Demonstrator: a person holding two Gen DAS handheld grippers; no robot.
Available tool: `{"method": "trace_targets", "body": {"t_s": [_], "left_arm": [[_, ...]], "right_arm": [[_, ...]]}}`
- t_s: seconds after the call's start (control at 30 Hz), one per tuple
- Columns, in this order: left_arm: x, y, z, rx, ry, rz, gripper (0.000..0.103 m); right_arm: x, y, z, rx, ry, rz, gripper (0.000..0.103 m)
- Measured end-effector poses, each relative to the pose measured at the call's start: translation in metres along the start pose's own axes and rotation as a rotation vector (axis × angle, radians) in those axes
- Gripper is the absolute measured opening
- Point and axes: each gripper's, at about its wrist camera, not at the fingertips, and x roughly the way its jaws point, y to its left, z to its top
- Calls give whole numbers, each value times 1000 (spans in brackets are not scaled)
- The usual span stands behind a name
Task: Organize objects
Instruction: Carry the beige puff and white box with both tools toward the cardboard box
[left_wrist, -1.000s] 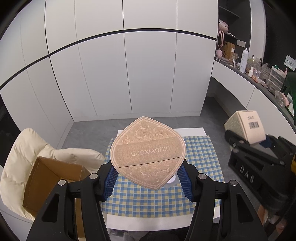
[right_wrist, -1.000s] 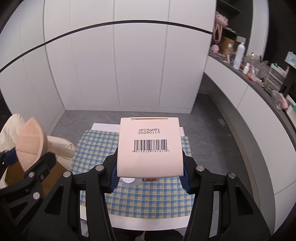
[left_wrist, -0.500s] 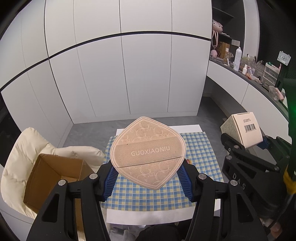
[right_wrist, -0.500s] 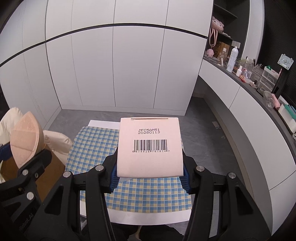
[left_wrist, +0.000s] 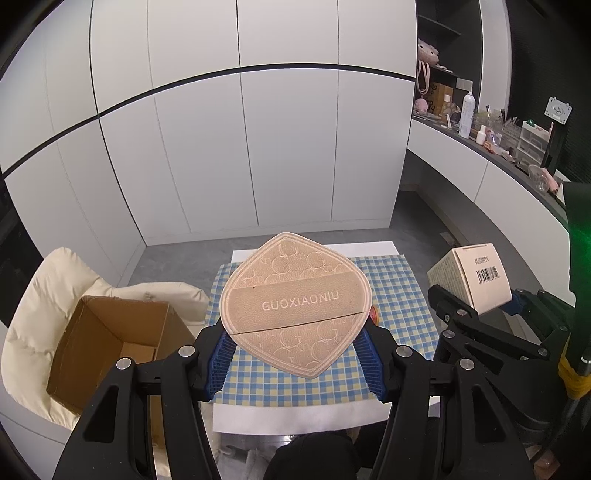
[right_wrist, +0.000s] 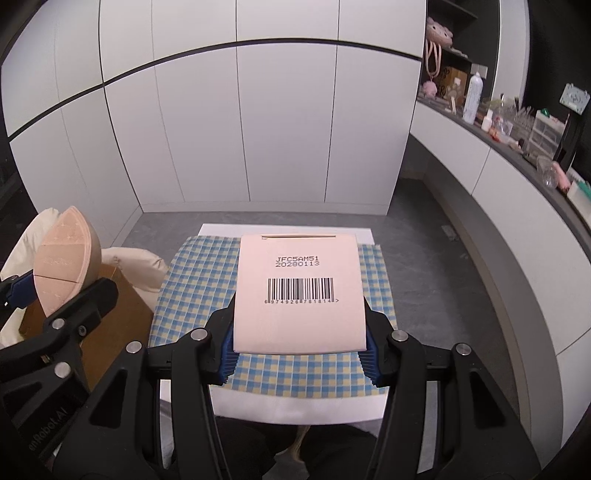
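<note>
Your left claw (left_wrist: 295, 345) is clamped on a tan, leaf-shaped pouch (left_wrist: 295, 302), its blue ribbed pads biting the two side corners while the pouch hangs above the checked cloth (left_wrist: 391, 295) on the surface. It looks like embossed faux leather, stitched at the rim, with a smooth band lettered across the middle; expect it to be light and somewhat pliant, so keep your hold on those firm corners and not on the softer middle. An open cardboard box (left_wrist: 110, 343) sits down to the left on a cream cushion (left_wrist: 55, 295), the likely place for it. In the right view, your right claw (right_wrist: 299, 350) grips a pale pink carton (right_wrist: 299, 291) by its two side walls, held above the same cloth. It is thin card with a matte face and printed barcode, probably light and easily dented, so squeeze gently near the lower edges.
</note>
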Motion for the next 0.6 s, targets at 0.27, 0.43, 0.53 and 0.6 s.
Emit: {"method": "trace_targets", "body": {"t_s": [0.27,0.43,0.53,0.6], "left_arm": [[-8,8,-21,-6,12,-6,60],[-18,5,-31,-3,-3,-4,60],[-25,3,-37,2,-9,-7,60],[-27,4,-40,3,-10,-5,60]], "right_arm": [[-5,-6,-22,-10,19,0,54],[-9,-10,-37,-3,28,7,54],[-13,-9,-45,-10,23,-8,54],[-16,-7,-51,-16,18,-19,54]]}}
